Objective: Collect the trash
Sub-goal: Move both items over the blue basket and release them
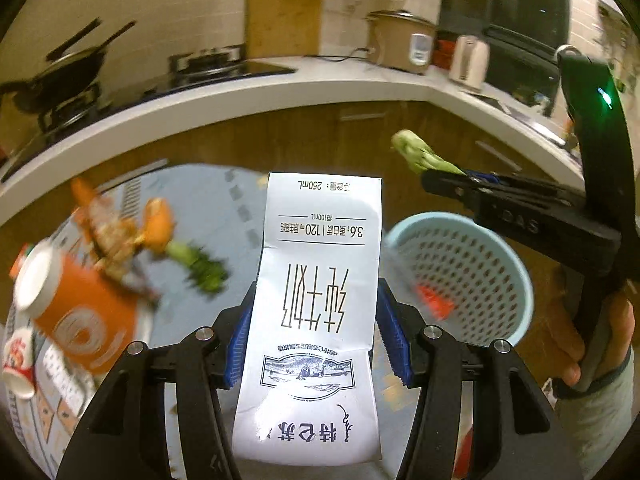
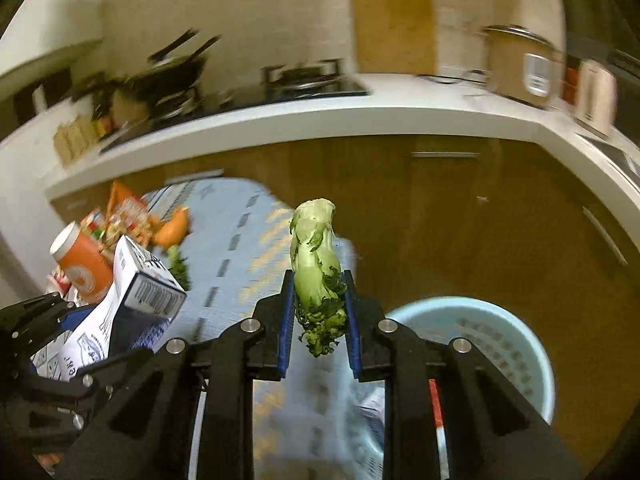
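My left gripper (image 1: 316, 308) is shut on a white milk carton (image 1: 316, 280) with black print, held in the air; the carton also shows at the left of the right wrist view (image 2: 132, 292). My right gripper (image 2: 317, 300) is shut on a green vegetable stalk (image 2: 316, 256), also seen in the left wrist view (image 1: 420, 156). A light blue perforated bin (image 1: 480, 264) stands on the floor below and right; it shows in the right wrist view (image 2: 500, 344) with something red inside. More trash lies on a patterned mat (image 1: 224, 216): an orange cup (image 1: 80, 312), peels and greens.
A white kitchen counter (image 1: 280, 88) curves behind, with a stove, a wok, a cutting board (image 1: 284, 8) and a rice cooker (image 1: 400, 40). Brown cabinet doors run under it. A small paper cup (image 1: 18, 364) lies at the far left.
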`<action>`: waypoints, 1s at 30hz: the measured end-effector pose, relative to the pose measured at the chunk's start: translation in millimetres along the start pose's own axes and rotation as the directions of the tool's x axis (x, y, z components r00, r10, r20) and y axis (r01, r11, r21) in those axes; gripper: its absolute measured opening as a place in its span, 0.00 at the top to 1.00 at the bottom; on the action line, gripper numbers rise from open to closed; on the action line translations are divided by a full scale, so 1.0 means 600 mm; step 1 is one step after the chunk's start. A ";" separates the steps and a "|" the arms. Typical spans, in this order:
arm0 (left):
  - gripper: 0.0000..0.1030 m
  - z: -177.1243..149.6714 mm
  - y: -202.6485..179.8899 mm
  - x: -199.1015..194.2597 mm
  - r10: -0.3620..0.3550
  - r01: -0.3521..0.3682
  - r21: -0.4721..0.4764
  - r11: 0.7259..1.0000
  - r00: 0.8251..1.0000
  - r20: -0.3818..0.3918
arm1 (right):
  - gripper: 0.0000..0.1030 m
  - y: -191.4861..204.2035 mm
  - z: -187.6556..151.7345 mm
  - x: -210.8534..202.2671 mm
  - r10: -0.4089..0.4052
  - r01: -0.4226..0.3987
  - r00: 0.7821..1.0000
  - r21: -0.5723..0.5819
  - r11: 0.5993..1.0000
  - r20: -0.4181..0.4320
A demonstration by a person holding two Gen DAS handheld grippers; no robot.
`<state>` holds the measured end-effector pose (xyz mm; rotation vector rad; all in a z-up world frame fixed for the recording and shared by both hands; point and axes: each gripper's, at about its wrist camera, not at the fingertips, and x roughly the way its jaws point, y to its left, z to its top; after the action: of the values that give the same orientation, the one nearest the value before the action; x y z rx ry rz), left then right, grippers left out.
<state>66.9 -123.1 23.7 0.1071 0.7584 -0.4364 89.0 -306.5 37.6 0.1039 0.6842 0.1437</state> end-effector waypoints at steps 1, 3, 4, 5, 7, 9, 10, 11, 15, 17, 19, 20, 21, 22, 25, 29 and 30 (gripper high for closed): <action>0.49 0.007 -0.015 0.004 -0.016 0.016 0.010 1.000 1.000 0.003 | 0.81 -0.015 -0.003 -0.009 -0.015 0.015 1.000 0.018 1.000 0.002; 0.49 0.019 -0.043 0.016 -0.048 0.048 0.028 0.998 0.999 0.002 | 0.81 -0.057 -0.018 -0.029 -0.061 0.061 0.998 0.066 0.996 -0.002; 0.49 0.022 -0.056 0.020 -0.060 0.060 0.035 0.998 0.998 -0.002 | 0.81 -0.074 -0.024 -0.034 -0.086 0.086 0.996 0.087 0.993 -0.007; 0.49 0.026 -0.066 0.027 -0.071 0.071 0.041 0.997 0.997 -0.006 | 0.81 -0.088 -0.031 -0.038 -0.103 0.104 0.995 0.101 0.989 -0.013; 0.49 0.032 -0.089 0.043 -0.094 0.095 0.053 0.994 0.995 -0.021 | 0.81 -0.125 -0.047 -0.043 -0.134 0.138 0.990 0.148 0.979 -0.035; 0.48 0.032 -0.105 0.059 -0.106 0.108 0.063 0.992 0.994 -0.038 | 0.81 -0.152 -0.062 -0.040 -0.152 0.161 0.986 0.187 0.969 -0.061; 0.48 0.033 -0.114 0.071 -0.106 0.109 0.069 0.992 0.993 -0.048 | 0.81 -0.161 -0.069 -0.036 -0.159 0.171 0.985 0.199 0.965 -0.073; 0.48 0.033 -0.118 0.080 -0.108 0.112 0.072 0.991 0.993 -0.054 | 0.81 -0.172 -0.077 -0.032 -0.166 0.182 0.982 0.214 0.960 -0.089; 0.48 0.033 -0.130 0.118 -0.141 0.147 0.054 0.988 0.985 -0.104 | 0.81 -0.198 -0.108 -0.016 -0.172 0.206 0.974 0.255 0.945 -0.151; 0.48 0.033 -0.136 0.134 -0.146 0.153 0.051 0.987 0.982 -0.123 | 0.81 -0.209 -0.121 -0.006 -0.168 0.214 0.969 0.273 0.938 -0.183; 0.48 0.031 -0.144 0.149 -0.157 0.167 0.059 0.984 0.977 -0.146 | 0.81 -0.212 -0.129 0.002 -0.166 0.220 0.964 0.278 0.935 -0.207; 0.48 0.030 -0.147 0.153 -0.160 0.171 0.060 0.983 0.975 -0.155 | 0.81 -0.213 -0.133 0.005 -0.166 0.224 0.962 0.277 0.934 -0.216; 0.44 0.028 -0.149 0.157 -0.157 0.168 0.060 0.984 0.974 -0.160 | 0.80 -0.215 -0.137 0.009 -0.162 0.224 0.960 0.279 0.934 -0.228; 0.38 0.027 -0.149 0.158 -0.153 0.164 0.058 0.985 0.975 -0.160 | 0.80 -0.214 -0.139 0.012 -0.157 0.222 0.959 0.281 0.934 -0.235; 0.36 0.025 -0.147 0.156 -0.160 0.170 0.051 0.984 0.975 -0.153 | 0.79 -0.217 -0.147 0.021 -0.144 0.219 0.956 0.292 0.931 -0.257; 0.35 0.023 -0.137 0.149 -0.166 0.173 0.041 0.984 0.976 -0.144 | 0.73 -0.217 -0.152 0.021 -0.127 0.205 0.957 0.295 0.933 -0.261; 0.35 0.023 -0.133 0.145 -0.170 0.176 0.037 0.984 0.976 -0.139 | 0.70 -0.215 -0.151 0.018 -0.126 0.201 0.959 0.296 0.934 -0.254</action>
<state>98.0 -229.1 -21.4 0.1176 0.8946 -0.6182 52.4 -427.3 -57.2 0.3442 0.9431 -0.1211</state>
